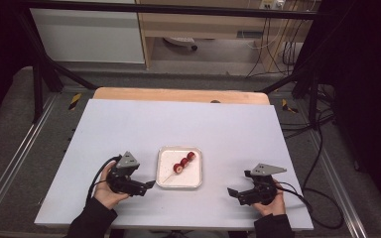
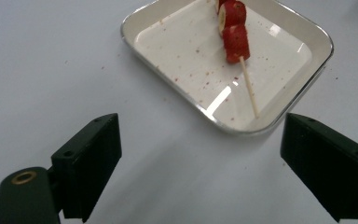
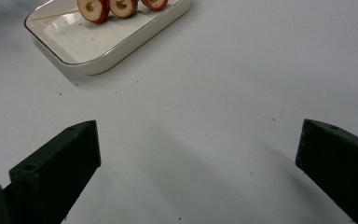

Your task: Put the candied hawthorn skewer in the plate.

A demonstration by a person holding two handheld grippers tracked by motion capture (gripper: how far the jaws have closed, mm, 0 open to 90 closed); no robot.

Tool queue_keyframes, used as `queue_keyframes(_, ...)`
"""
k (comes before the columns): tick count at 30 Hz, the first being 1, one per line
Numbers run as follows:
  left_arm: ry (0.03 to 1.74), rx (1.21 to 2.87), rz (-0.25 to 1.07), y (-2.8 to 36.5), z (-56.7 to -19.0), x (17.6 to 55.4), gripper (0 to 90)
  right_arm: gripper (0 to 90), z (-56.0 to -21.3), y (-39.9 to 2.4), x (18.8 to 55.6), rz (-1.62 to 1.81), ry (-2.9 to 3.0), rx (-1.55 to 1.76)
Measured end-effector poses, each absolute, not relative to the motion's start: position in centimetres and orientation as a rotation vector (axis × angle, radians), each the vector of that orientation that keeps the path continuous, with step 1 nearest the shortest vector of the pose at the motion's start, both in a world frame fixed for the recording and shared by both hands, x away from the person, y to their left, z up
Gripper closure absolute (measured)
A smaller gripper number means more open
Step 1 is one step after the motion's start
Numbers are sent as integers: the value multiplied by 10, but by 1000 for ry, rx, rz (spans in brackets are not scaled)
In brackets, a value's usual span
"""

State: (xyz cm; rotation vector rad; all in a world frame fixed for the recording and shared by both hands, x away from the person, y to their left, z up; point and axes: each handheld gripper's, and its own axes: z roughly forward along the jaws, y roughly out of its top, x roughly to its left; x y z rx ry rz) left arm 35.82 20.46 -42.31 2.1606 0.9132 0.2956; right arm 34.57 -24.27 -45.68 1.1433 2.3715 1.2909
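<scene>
Skewer lies in the white square tray at mid-table, stick end toward the near left corner, three red fruit slices strung toward the far right.

Hidden or cut off: in the left gripper view the top slice runs off the upper edge, so the skewer reads as two full pieces and a sliver; the far corner of the tray is cropped too. In the right gripper view the slices sit at the very top of the frame, partly cut, and the bare stick is a faint pale line against the tray. From the high view the slices are small red blobs; their faces cannot be made out.

Across views: the right gripper view shows pale round centres in the slices, seen end-on. The left gripper view shows red specks scattered over the tray floor and the full bare length of the stick.

Left gripper sits just left of the tray on the table, jaws spread wide, nothing between them. Right gripper is well right of the tray, jaws also wide apart and empty.
</scene>
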Motion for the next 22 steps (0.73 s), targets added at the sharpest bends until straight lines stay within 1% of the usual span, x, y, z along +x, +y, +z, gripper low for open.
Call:
queue_keyframes(5,959,2136,310,231,-433,352,112,4,-457,-243,345,1291,2372,1147)
queue_keyframes(10,959,2106,313,251,-440,345,106,4,-457,-243,345,1285,2377,1144)
queue_keyframes(22,979,2081,310,273,-450,341,109,4,-457,-242,345,1280,2386,1144)
